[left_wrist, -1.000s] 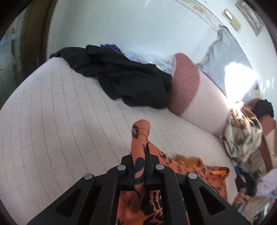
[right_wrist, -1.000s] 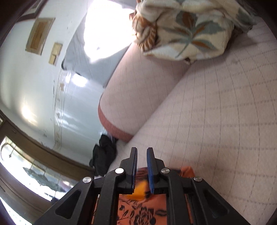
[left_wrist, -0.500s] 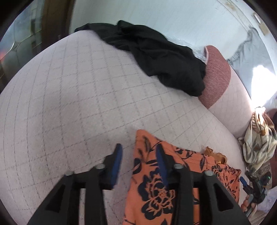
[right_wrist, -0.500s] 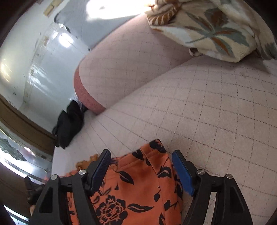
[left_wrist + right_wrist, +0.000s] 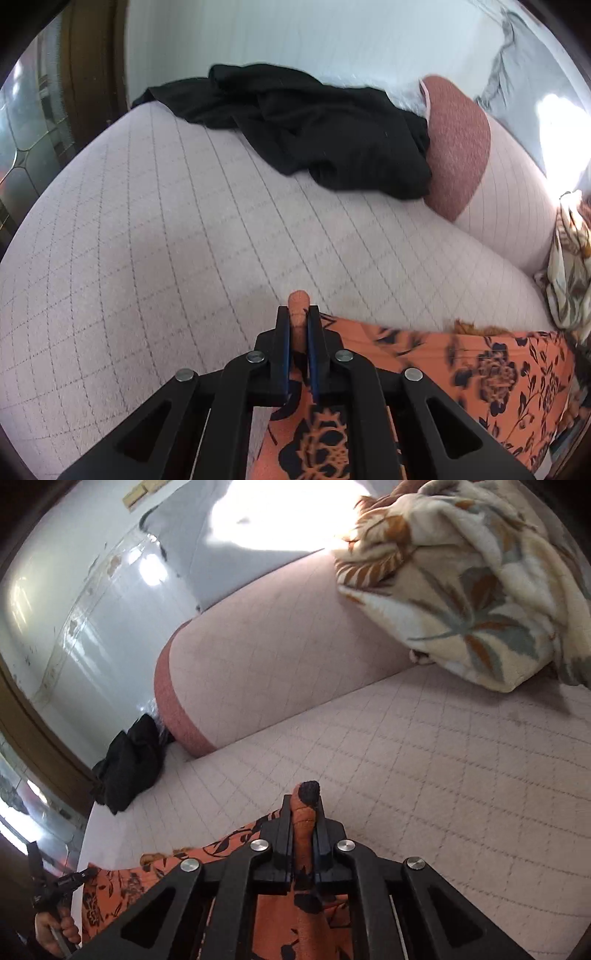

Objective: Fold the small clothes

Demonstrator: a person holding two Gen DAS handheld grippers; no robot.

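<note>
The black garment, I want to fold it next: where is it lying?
In the left wrist view the black garment lies crumpled at the far end of the quilted pink sofa seat, against the reddish end of the bolster cushion.

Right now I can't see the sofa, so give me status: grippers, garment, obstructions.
Left gripper and right gripper both shut on orange floral garment. Garment on sofa seat. Black clothes far back, clear.
</note>
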